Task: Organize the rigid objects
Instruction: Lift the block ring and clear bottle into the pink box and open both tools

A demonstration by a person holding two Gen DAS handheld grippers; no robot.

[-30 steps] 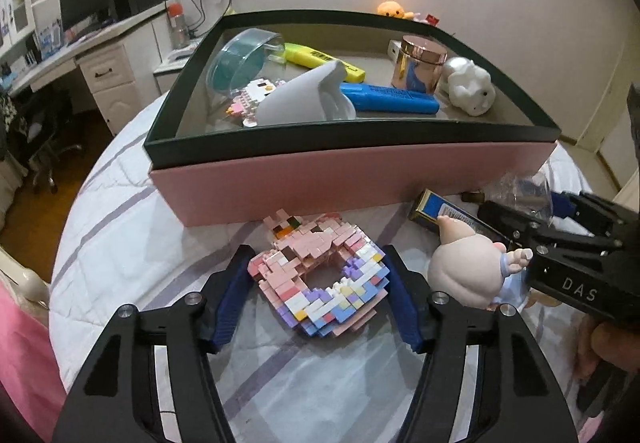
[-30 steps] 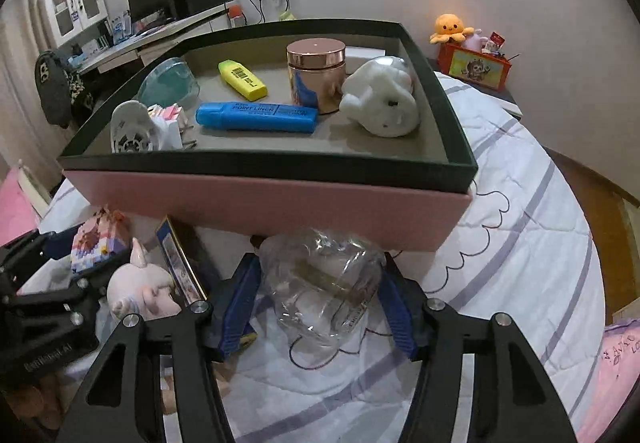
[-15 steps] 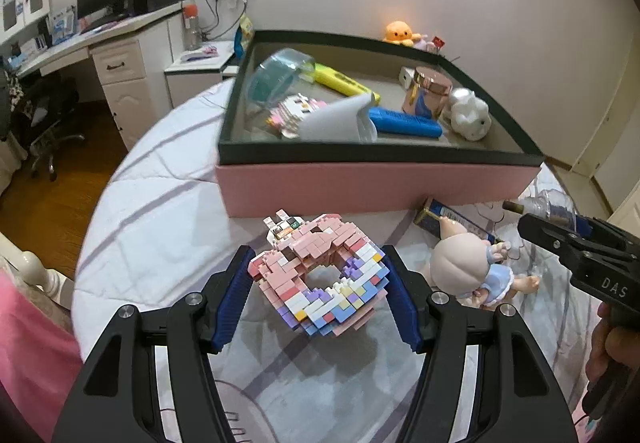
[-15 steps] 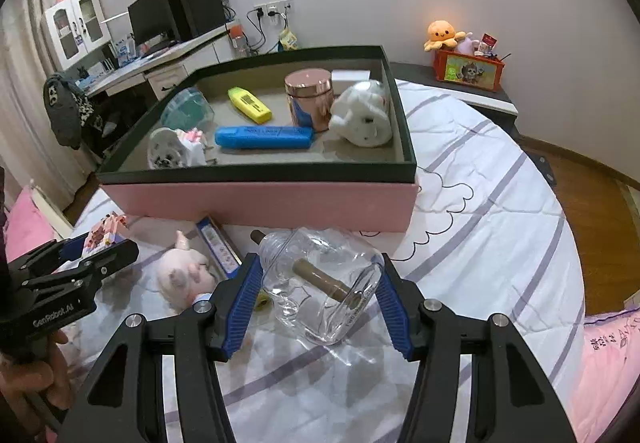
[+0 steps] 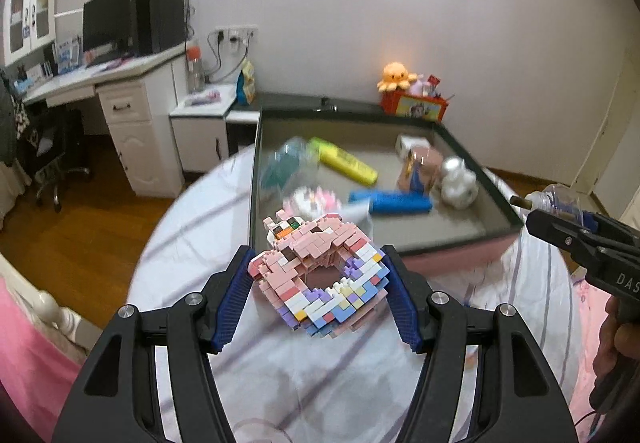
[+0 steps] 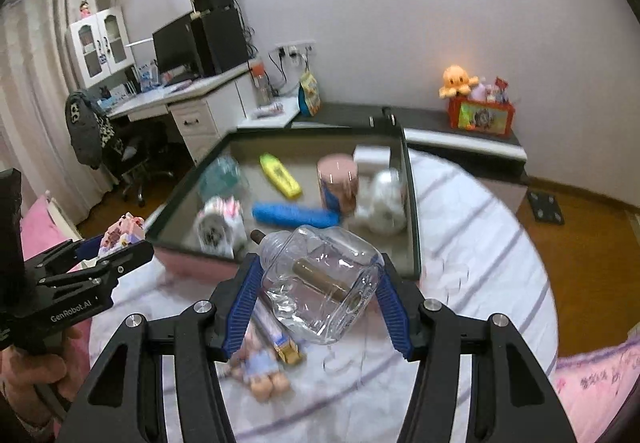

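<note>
Transport step: left claw (image 5: 318, 297) clenched on the brick donut (image 5: 320, 277), right claw (image 6: 316, 293) on the clear bottle (image 6: 320, 283); next, lower both into the far tray (image 6: 412, 223).

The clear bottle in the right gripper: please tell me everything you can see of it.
The clear bottle is squat, see-through plastic with rounded corners. A brown tube runs through its inside to a dark tip at the upper left. It lies tilted between the blue jaws of the right gripper, which press both its sides, lifted above the bedspread.

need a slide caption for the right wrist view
Right gripper holds a clear bottle before the tray of toys.
</note>
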